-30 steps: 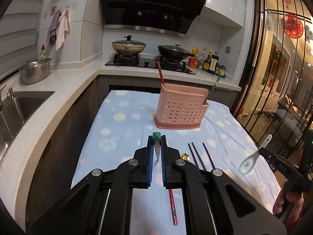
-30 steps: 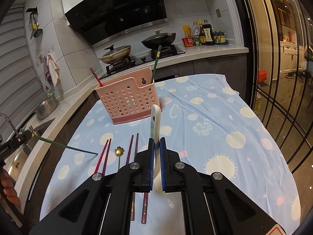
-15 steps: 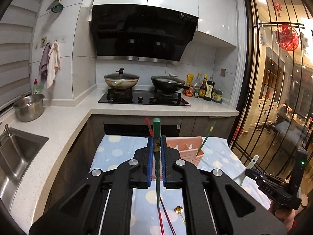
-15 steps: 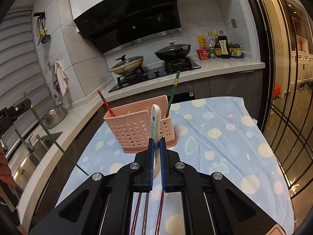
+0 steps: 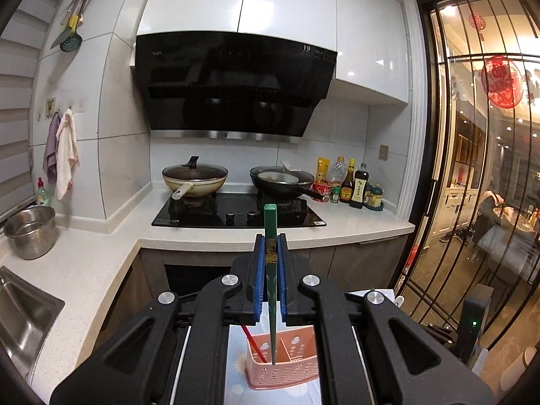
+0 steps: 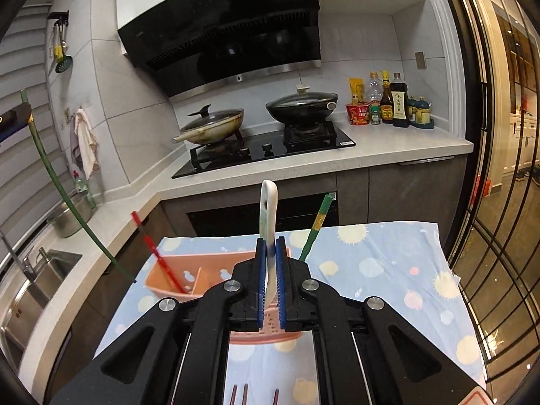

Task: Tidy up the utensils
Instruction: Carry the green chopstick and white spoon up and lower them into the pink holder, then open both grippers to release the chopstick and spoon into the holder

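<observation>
Left tongs (image 5: pixel 270 270) pinched on green chopstick (image 5: pixel 271 290) above pink basket (image 5: pixel 287 371), right tongs (image 6: pixel 270 270) clamped on white spoon (image 6: pixel 268 222).

The left gripper (image 5: pixel 270 270) now holds the green chopstick (image 5: pixel 271 290) higher, its tip over the pink basket (image 5: pixel 287 368).

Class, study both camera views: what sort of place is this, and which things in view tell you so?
Most likely a home kitchen: a gas hob with two lidded woks under a black range hood, a steel sink set in the counter, and sauce bottles beside the hob.
</observation>
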`<action>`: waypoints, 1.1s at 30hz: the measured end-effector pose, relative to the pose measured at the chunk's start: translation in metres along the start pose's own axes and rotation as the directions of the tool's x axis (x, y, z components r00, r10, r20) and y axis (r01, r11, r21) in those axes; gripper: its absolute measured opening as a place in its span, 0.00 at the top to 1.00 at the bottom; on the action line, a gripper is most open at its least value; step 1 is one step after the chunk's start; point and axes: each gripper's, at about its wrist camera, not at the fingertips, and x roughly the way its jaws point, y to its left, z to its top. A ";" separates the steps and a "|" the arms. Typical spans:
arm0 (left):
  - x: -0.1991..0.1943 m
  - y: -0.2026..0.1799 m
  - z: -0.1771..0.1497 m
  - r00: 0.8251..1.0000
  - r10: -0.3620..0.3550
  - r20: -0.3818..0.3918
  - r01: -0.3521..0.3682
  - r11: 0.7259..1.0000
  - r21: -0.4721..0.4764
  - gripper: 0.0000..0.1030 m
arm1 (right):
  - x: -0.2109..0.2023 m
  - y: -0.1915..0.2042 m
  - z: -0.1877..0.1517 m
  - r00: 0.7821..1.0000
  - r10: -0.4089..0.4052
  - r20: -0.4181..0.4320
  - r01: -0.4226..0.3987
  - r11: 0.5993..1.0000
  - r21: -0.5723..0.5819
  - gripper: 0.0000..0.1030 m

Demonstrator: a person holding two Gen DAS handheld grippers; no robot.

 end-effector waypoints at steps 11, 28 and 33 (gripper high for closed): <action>0.061 0.007 -0.043 0.991 0.009 -0.132 -0.011 1.000 -0.012 0.93 | 0.069 0.004 -0.017 0.994 -0.044 -0.097 0.040 0.998 -0.039 0.95; 0.016 0.023 -0.085 0.983 0.063 -0.174 -0.071 0.997 -0.043 0.53 | -0.002 0.001 -0.043 0.998 -0.007 -0.063 0.007 1.000 0.001 0.77; -0.022 0.020 -0.119 0.978 0.077 -0.193 -0.082 0.997 -0.017 0.43 | -0.043 -0.007 -0.075 0.997 0.012 -0.077 -0.010 0.999 0.031 0.75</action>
